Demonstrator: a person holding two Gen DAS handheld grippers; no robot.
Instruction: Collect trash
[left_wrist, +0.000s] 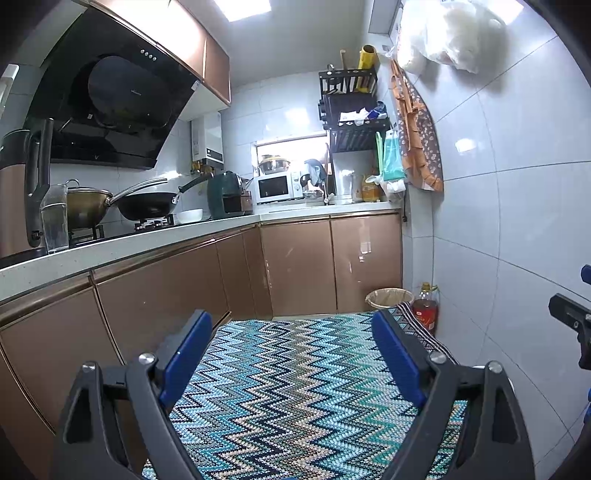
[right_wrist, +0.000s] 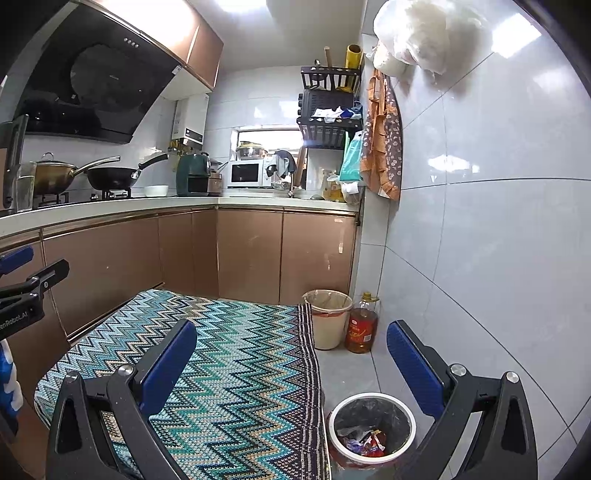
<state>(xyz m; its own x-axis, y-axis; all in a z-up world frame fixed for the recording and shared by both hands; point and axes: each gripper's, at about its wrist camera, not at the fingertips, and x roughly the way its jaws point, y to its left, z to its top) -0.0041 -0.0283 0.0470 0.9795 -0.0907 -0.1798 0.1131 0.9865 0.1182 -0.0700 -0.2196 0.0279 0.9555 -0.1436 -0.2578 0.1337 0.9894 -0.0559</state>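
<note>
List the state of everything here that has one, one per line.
Left gripper: open, holding nothing.
Right gripper: open, holding nothing.
Near bin: lined, wrappers at the bottom.
Far bin: lined, upright; contents hidden.
Oil bottle: upright, capped, mostly full.
Base cabinets: doors shut.
Microwave: door shut.
Rug: lying flat.
</note>
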